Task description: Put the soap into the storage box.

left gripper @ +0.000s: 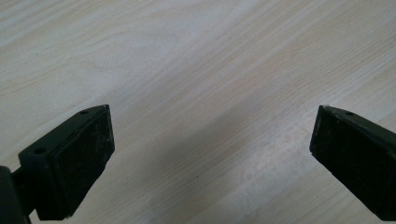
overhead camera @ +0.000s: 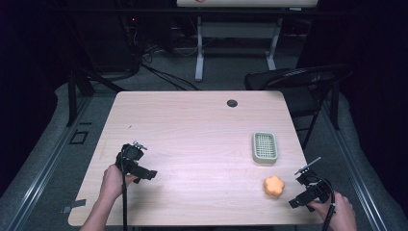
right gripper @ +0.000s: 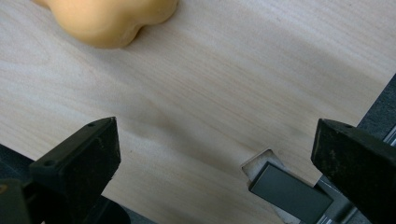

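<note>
An orange, lobed, flower-shaped object [overhead camera: 273, 186] lies on the light wood table [overhead camera: 192, 130] near its front right; its lower edge also shows at the top left of the right gripper view as the orange object [right gripper: 107, 18]. My right gripper [overhead camera: 299, 195] rests at the table's front right corner, just right of that object, jaws open and empty; in its own view the right gripper [right gripper: 212, 154] hovers over bare wood at the table's edge. My left gripper [overhead camera: 144, 168] sits at the front left, open; the left gripper [left gripper: 210, 144] has bare tabletop between its jaws.
A pale green rectangular dish with a mesh insert [overhead camera: 264, 147] stands behind the orange object. A dark round grommet [overhead camera: 232, 103] is set near the table's far edge. A black folding chair [overhead camera: 298, 84] stands past the far right corner. A metal bracket [right gripper: 289, 191] sits at the table corner.
</note>
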Demonstrator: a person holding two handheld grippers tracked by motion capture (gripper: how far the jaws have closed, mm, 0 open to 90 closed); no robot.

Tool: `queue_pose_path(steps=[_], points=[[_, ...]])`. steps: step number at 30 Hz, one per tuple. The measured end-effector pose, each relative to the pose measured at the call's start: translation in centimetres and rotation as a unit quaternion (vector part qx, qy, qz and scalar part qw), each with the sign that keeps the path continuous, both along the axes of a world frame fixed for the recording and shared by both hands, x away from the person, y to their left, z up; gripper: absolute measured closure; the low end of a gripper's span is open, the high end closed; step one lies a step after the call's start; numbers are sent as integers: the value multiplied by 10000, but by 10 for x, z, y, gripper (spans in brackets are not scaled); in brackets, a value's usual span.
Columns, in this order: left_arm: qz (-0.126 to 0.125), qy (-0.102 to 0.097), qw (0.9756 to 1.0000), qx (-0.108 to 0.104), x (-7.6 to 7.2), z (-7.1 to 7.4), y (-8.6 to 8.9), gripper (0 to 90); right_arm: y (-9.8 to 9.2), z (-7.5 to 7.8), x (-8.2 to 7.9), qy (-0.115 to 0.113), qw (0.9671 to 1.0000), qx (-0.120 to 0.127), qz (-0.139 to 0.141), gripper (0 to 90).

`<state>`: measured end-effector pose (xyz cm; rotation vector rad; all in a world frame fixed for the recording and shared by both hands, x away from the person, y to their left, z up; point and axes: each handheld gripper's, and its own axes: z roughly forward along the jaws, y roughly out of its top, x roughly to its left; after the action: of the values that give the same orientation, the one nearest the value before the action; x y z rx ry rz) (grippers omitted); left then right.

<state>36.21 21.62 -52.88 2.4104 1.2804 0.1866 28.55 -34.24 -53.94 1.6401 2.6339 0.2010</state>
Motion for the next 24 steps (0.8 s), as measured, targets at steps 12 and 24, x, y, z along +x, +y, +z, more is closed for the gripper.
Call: queue_pose_path(steps=[12, 24], points=[[-22, -15, 10000, -6, 0, 0, -1, 0, 6, 3, -1, 44, 9999, -2, 167, 2], [-43, -14, 10000, -11, 0, 0, -1, 0, 38, 16, 8, 46, 9984, 145, 546, 0]])
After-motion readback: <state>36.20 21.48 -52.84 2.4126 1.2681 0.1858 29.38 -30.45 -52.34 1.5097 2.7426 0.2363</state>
